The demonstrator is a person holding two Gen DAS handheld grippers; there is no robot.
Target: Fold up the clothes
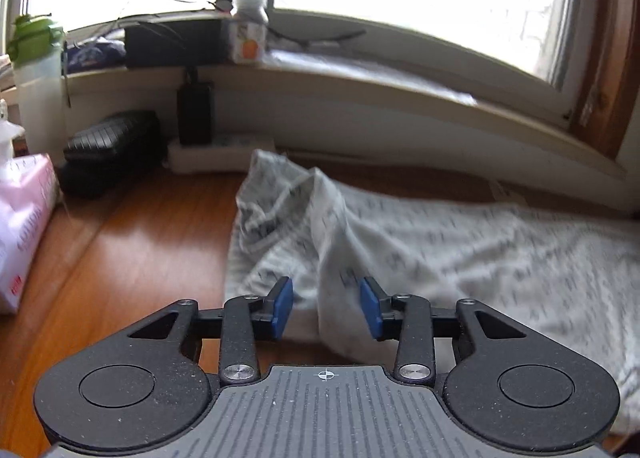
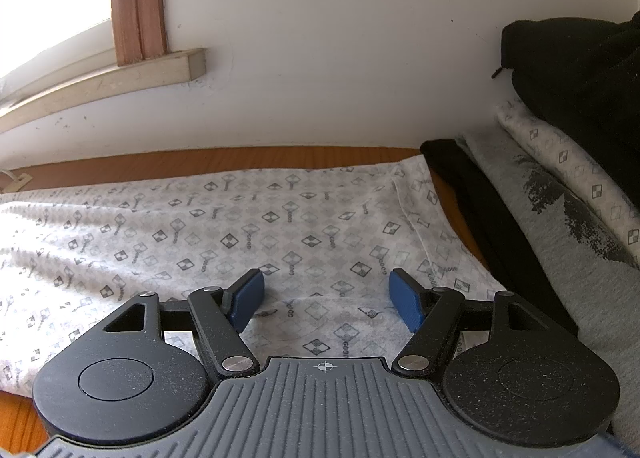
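Patterned garment (image 2: 248,217) lying mostly flat on the counter (image 1: 132,242), one end bunching up, folding barely starting; left gripper (image 1: 326,308) and right gripper (image 2: 326,298) both hovering apart, holding nothing.

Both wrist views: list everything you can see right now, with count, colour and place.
patterned garment: one, white-grey, spread on wooden table, one end bunched up
folded clothes: one pile, black, grey and patterned, right of garment
green-lidded jar: one, far left
pink tissue pack: one, left edge
black case: one, under sill
white-capped bottle: one, on windowsill
left gripper: black, blue pads, open, cloth ridge between them
right gripper: open, over flat garment
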